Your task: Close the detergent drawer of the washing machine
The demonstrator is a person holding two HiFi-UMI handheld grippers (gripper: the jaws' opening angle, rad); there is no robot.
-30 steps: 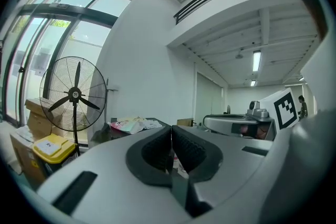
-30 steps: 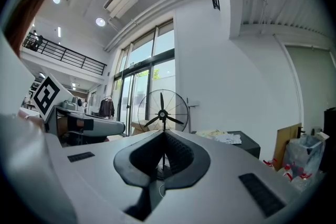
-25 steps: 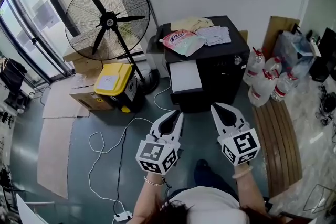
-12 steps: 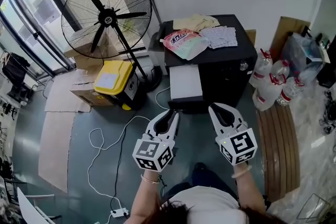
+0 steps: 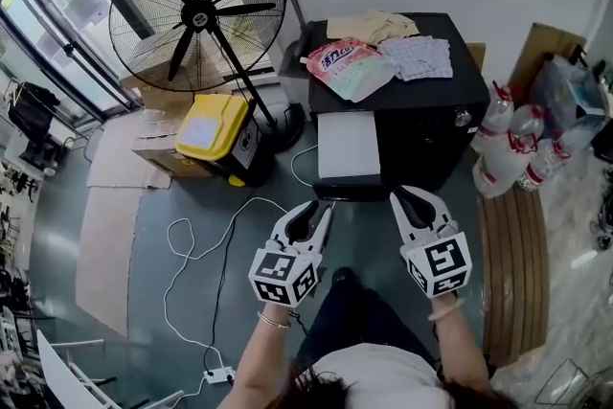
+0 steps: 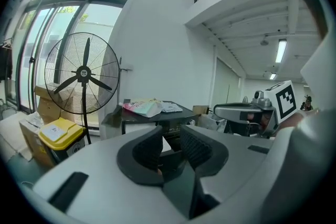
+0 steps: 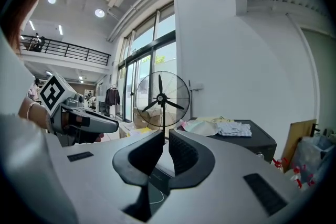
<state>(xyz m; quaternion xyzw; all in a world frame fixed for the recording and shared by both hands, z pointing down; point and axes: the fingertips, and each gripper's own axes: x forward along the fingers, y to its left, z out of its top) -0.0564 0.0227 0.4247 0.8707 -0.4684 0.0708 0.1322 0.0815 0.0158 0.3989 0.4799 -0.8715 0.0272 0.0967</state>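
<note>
- detergent drawer: in the head view it is a flat white box. it sticks out of the front of the black washing machine. it is pulled out, not shut.
- a pink bag and some cloths lie on top of the machine. a big fan stands to the left, with a yellow-lidded box by its foot. a white cable curls on the floor. bottles stand to the right of the machine.
- the left gripper and the right gripper are held side by side. both point at the machine. the left one's tip is just in front of the drawer's end. i cannot tell if it touches. the right one is a bit to the right of the drawer, not on it.
- in the left gripper view the two jaws stand wide apart, and they have just been opening. nothing is held between them. the dark machine shows past the gap. the fan and the yellow box are off to the left.
- in the right gripper view the jaws are close together, with only a thin gap. they have just been opening a little. nothing is held between them. the fan is straight ahead and the machine is to the right.
</note>
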